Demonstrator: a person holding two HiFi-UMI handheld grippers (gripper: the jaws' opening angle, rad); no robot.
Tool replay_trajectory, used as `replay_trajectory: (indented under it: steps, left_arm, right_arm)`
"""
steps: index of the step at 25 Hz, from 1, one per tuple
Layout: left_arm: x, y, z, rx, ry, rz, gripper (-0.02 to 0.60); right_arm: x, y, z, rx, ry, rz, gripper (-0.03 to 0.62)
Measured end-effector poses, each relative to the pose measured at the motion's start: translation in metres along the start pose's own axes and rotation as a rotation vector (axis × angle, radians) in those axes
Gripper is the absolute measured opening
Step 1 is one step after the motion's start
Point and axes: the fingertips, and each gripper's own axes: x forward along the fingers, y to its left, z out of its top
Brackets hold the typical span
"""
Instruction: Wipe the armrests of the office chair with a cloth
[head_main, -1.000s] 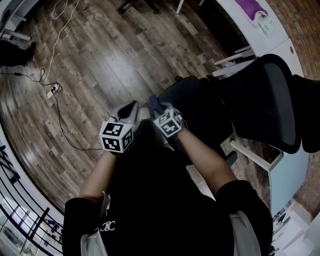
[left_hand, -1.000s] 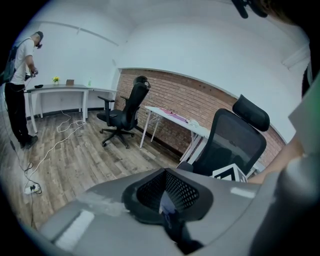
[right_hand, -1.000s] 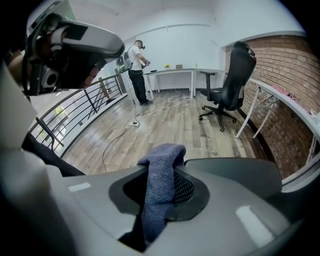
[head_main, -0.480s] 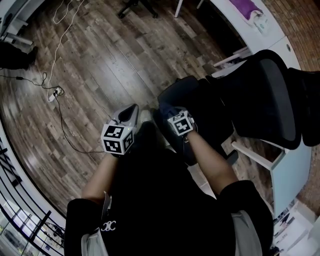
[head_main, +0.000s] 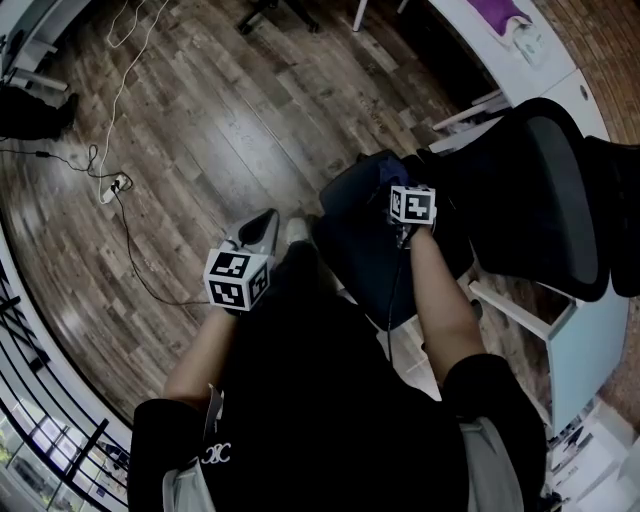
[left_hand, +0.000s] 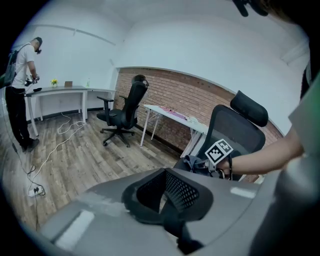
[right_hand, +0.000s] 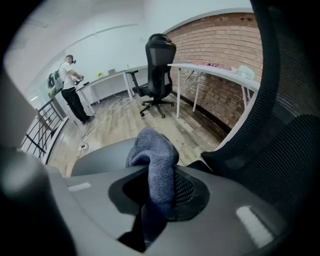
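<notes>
**A:** What takes up most of the view from above?

**B:** A dark wood-plank floor (head_main: 220, 120). Toward its right edge stands a black office chair with a mesh backrest (head_main: 545, 200). The chair's dark padded seat (head_main: 360, 265) lies between the backrest and the person.

**A:** Anything past the chair?

**B:** A long white desk (head_main: 475, 35) runs across the top right corner, well apart from both grippers.

**A:** Where are the grippers?

**B:** The right gripper (right_hand: 159, 194) hangs over the rear edge of the seat, just beside the foot of the backrest. The left gripper (head_main: 262, 226) is off the seat's left edge, above the floor and near the person's body.

**A:** And the jaws?

**B:** The right jaws are pinching a blue-grey terry cloth (right_hand: 152, 150). It bunches up above the pads and trails down between them. The left jaws are drawn together with nothing between them.

**A:** Is the cloth on an armrest?

**B:** I can't tell. It is held at the back of the seat, close to the backrest, and no view shows whether it touches any part of the chair.

**A:** Anything smaller?

**B:** A small white power strip (head_main: 111, 184) lies near the floor's left edge.
</notes>
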Motion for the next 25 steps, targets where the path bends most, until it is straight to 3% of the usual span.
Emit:
replay_trajectory:
  steps: [6,12,16,20,25]
  left_arm:
    - [-0.003,0.007,0.002,-0.002,-0.002,0.008,0.006]
    - [0.000,0.012,-0.003,-0.031,0.007,0.010,0.006]
    - [0.005,0.006,-0.002,-0.033,0.000,-0.010,0.006]
    - [0.012,0.005,-0.004,-0.048,-0.005,-0.022,0.006]
    - [0.021,0.005,0.001,-0.063,-0.024,-0.031,0.006]
  right_arm:
    - [0.001,-0.028,0.022,0.034,-0.024,-0.053,0.069]
    - [0.003,0.009,0.034,-0.091,-0.038,-0.006,0.069]
    - [0.003,0.062,0.024,-0.240,-0.026,0.088,0.069]
    - [-0.004,0.122,0.005,-0.381,0.001,0.258,0.069]
    - [-0.015,0.146,-0.003,-0.538,0.097,0.464,0.069]
